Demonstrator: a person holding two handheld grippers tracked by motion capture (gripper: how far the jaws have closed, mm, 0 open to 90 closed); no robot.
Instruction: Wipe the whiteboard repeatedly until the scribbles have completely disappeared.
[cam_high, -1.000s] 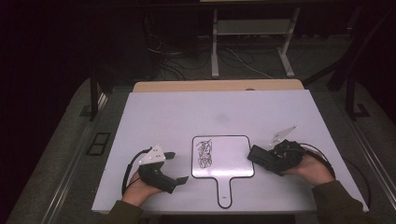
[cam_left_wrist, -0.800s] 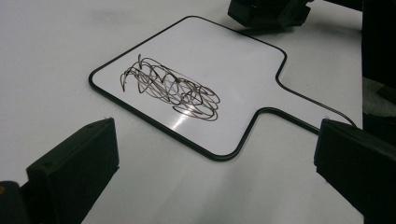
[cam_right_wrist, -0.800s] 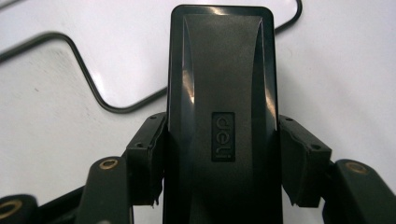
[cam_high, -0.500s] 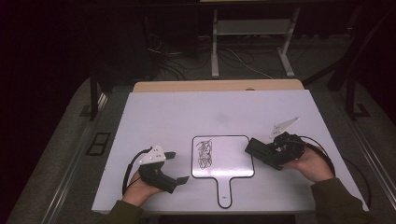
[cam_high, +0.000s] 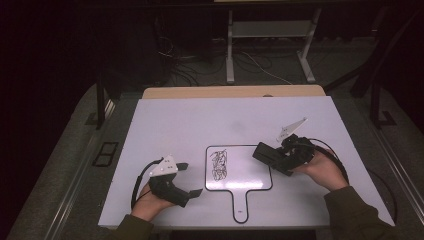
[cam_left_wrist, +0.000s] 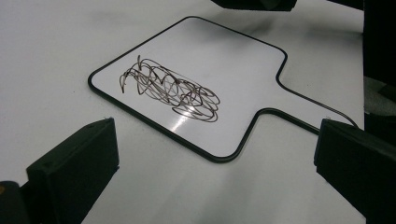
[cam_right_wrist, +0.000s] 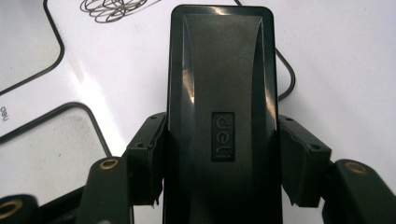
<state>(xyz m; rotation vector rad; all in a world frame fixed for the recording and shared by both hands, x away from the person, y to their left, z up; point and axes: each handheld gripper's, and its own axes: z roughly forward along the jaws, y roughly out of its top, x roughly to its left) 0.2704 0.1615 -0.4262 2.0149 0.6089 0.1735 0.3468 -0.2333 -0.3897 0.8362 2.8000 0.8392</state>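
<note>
Dark room, cables on the floor behind; a white bench is lit from above.

High view: a small paddle-shaped whiteboard lies near the front edge of the bench, handle toward the person, with a dark scribble on its left half. The right gripper is held just over the board's right edge and carries a black eraser. The left gripper rests near the front left corner, apart from the board.

Left gripper view: the jaws are seen spread wide with nothing between them; the scribble lies ahead, untouched.

Right gripper view: the jaws are clamped on both long sides of the eraser, which points toward the scribble.

Judgement: the eraser is gripped and is being brought to the marks; wiping is not yet begun. Next, the eraser must be lowered flat onto the board and swept leftward across the scribble. The board may slide unless steadied by the left gripper.
</note>
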